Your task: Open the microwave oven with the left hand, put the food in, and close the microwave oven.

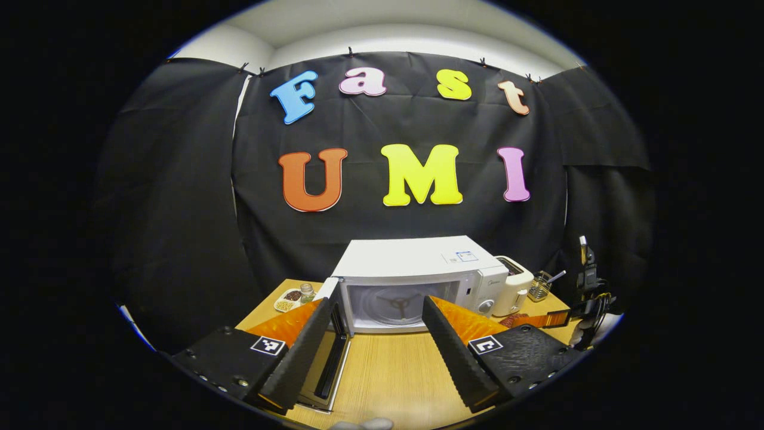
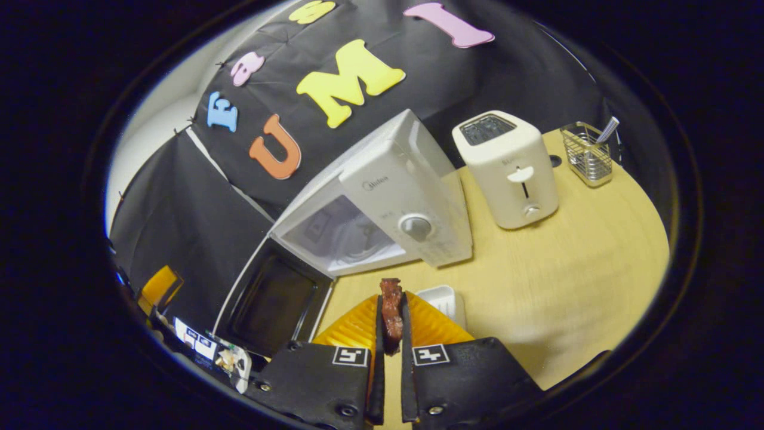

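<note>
Both views near, facing microwave (image 1: 412, 286), right tilted.

Black cloth (image 1: 179, 209) hung as the booth's wall behind a light wooden desk (image 1: 394, 370); a white ceiling (image 1: 382, 36) was above.

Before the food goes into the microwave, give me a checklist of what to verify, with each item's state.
1. Microwave door open: ok, it is swung wide.
2. Cavity free for the food: ok, the left gripper view shows just the bare turntable ring.
3. Food held by the right hand-held gripper: ok, both fingers press on the dark red piece.
4. Left hand-held gripper out of the way: cannot tell, it is open and points at the opening.
5. Path over the table to the opening: ok, the toaster stands off to the side.
</note>
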`<state>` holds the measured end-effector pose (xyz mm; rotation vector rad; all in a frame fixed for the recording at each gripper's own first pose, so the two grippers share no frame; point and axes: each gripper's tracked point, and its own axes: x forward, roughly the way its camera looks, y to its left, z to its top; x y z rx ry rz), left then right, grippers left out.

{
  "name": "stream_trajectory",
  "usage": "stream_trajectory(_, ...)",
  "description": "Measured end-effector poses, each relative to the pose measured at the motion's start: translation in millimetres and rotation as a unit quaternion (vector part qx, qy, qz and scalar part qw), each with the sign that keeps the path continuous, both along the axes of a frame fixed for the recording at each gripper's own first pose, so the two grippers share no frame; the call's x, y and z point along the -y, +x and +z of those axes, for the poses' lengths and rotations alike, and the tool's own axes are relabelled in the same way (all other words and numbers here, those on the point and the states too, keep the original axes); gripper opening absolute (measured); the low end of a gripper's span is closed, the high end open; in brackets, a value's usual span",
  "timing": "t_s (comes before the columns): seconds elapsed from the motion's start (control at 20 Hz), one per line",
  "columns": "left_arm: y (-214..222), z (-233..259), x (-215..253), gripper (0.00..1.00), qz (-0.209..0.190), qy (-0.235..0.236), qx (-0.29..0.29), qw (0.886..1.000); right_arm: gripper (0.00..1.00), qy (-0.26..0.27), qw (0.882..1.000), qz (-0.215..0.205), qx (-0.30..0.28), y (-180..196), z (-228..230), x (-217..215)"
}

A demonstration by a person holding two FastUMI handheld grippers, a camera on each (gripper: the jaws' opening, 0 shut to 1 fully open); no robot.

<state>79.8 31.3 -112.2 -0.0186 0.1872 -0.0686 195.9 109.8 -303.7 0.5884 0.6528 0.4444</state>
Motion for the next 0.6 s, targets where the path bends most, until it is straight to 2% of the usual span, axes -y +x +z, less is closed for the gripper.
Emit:
stream_trajectory(0.3, 7.2, 1.2, -3.7, 0.95, -0.041, -0.001, 0.003, 0.999, 0.14, 0.072, 0.994, -0.077, 0.027, 44.7, 21.1, -68.9)
stream_trajectory(0.6, 13.5, -5.4, -12.0, 0.95, -0.072, 0.002, 0.001, 0.997, 0.14, 0.141, 0.974, -0.175, 0.036, 85.3, 8.2, -130.7)
